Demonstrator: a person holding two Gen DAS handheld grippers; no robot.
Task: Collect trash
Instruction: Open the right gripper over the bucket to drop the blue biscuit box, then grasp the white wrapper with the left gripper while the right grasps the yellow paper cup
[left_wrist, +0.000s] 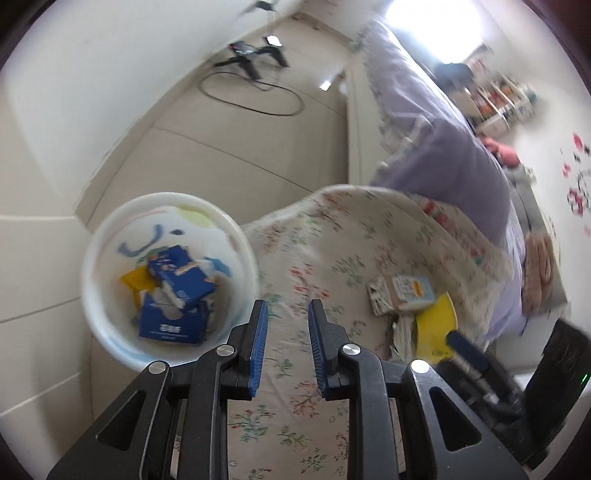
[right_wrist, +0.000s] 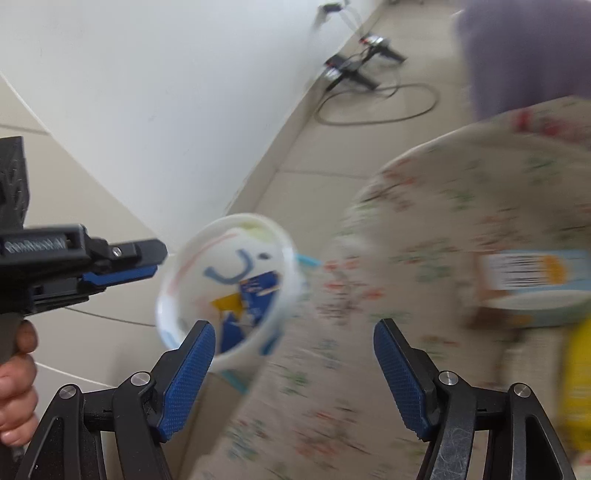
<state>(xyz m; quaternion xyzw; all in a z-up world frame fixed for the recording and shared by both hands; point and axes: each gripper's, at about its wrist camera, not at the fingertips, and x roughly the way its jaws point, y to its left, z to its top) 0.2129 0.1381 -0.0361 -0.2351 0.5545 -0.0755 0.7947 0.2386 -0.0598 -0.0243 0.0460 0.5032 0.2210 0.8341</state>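
1. Left wrist view: the left gripper (left_wrist: 284, 314) is seen narrowly parted, empty, over floral cloth (left_wrist: 332, 258)
2. The right gripper (right_wrist: 293, 354) is spread wide, empty
3. Blue crumpled cartons (left_wrist: 177, 295) are seen inside the round white plastic bin (left_wrist: 236, 236); a pale carton (left_wrist: 410, 291) lies on the cloth

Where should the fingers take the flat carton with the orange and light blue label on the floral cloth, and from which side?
Probably by its two long edges, coming from above. The carton lies flat, label up, on the floral cloth, so only its thin sides offer a hold. A yellow piece lies close against one side, so the opposite side looks freer. The right gripper, already open wide, suits this.
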